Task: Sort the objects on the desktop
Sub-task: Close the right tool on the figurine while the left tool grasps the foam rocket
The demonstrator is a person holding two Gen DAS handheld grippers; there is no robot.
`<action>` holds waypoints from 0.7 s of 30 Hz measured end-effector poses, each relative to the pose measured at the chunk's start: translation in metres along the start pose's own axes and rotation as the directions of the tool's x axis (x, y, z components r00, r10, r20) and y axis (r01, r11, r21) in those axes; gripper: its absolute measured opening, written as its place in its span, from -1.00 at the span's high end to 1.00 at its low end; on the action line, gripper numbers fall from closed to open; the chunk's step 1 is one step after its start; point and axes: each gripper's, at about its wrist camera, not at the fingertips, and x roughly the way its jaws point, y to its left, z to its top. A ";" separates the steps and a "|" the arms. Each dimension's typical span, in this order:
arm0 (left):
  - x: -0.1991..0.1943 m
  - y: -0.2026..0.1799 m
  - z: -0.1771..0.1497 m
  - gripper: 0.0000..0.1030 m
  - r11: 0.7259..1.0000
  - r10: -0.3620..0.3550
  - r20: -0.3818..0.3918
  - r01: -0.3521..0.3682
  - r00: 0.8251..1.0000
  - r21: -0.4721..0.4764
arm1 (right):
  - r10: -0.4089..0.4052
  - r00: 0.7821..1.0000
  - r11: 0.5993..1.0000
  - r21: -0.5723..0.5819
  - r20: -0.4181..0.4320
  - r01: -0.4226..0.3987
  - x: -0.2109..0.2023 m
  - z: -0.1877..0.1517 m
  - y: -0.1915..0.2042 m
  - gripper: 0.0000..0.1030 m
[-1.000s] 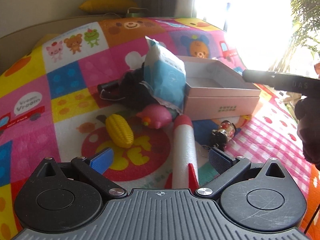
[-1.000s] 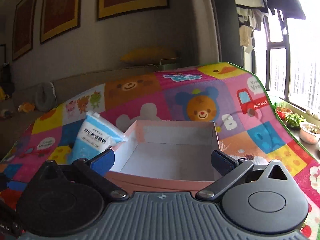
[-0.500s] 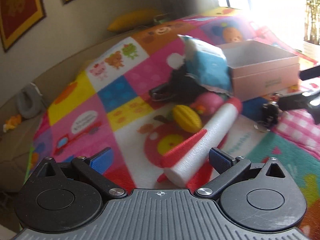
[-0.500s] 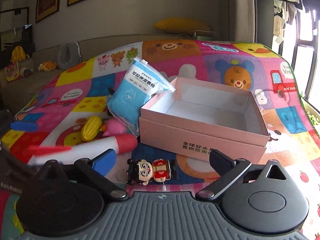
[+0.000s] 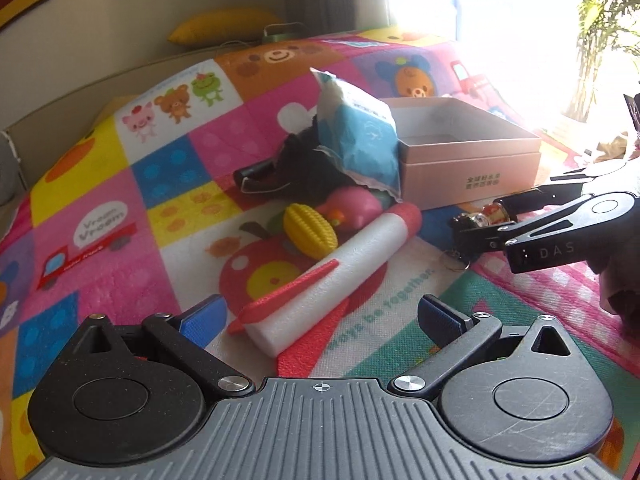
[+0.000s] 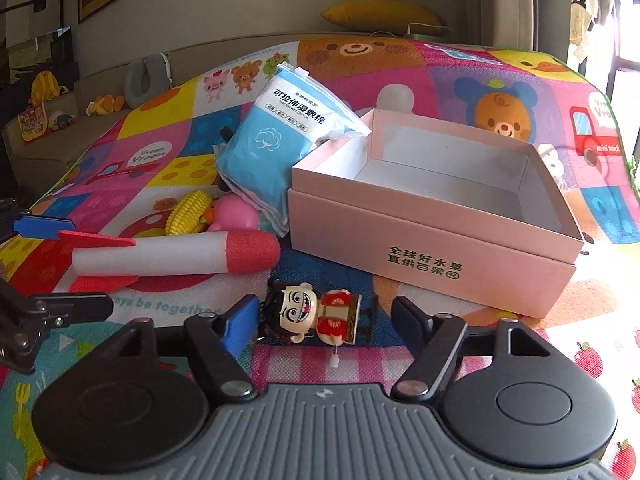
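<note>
The pink box (image 6: 432, 264) on the play mat (image 6: 500, 80) holds nothing yet, so the sorting has barely begun. The right gripper (image 6: 324, 320) has just been closing around the little doll (image 6: 316, 314), its fingers not yet pressing it. The left gripper (image 5: 320, 316) stands open at the foam rocket's (image 5: 340, 264) tail. The toy corn (image 5: 310, 230), pink toy (image 5: 354, 210) and blue packet (image 6: 280, 136) lie beside the box.
</note>
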 end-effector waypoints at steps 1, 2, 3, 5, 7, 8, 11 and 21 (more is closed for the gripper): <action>0.001 0.000 0.000 -1.00 1.000 0.012 0.008 -0.012 1.000 0.006 | 0.000 1.000 1.000 -0.003 -0.003 0.000 0.001 0.001 0.002 -0.24; 0.002 0.000 0.001 -1.00 0.999 0.034 0.019 -0.034 0.999 0.015 | -0.005 1.000 1.000 -0.006 -0.001 0.005 0.000 0.001 0.003 -0.23; 0.004 0.001 0.001 -1.00 0.998 0.054 0.023 -0.055 0.998 0.021 | -0.005 1.000 1.000 -0.009 0.001 0.005 -0.002 0.001 0.005 -0.23; 0.009 0.004 0.003 -1.00 0.998 0.060 0.000 -0.060 0.998 0.014 | 0.003 1.000 1.000 -0.010 0.005 -0.002 -0.010 -0.002 0.006 -0.23; 0.014 0.007 0.004 -1.00 0.999 0.040 -0.037 -0.040 0.999 -0.016 | 0.002 1.000 1.000 -0.012 0.006 -0.002 -0.020 -0.007 0.005 -0.22; 0.017 0.008 0.003 -1.00 0.999 0.016 -0.052 -0.017 0.999 -0.035 | -0.001 1.000 1.000 -0.013 0.006 0.001 -0.026 -0.010 0.004 -0.22; 0.016 0.000 0.000 -1.00 0.997 -0.054 -0.057 0.051 0.997 -0.050 | -0.018 1.000 1.000 -0.004 0.005 0.018 -0.042 -0.021 0.000 -0.23; -0.004 -0.043 0.000 -1.00 0.977 -0.213 -0.008 0.213 0.977 -0.011 | -0.091 0.996 0.996 0.017 0.020 0.091 -0.072 -0.047 -0.010 -0.26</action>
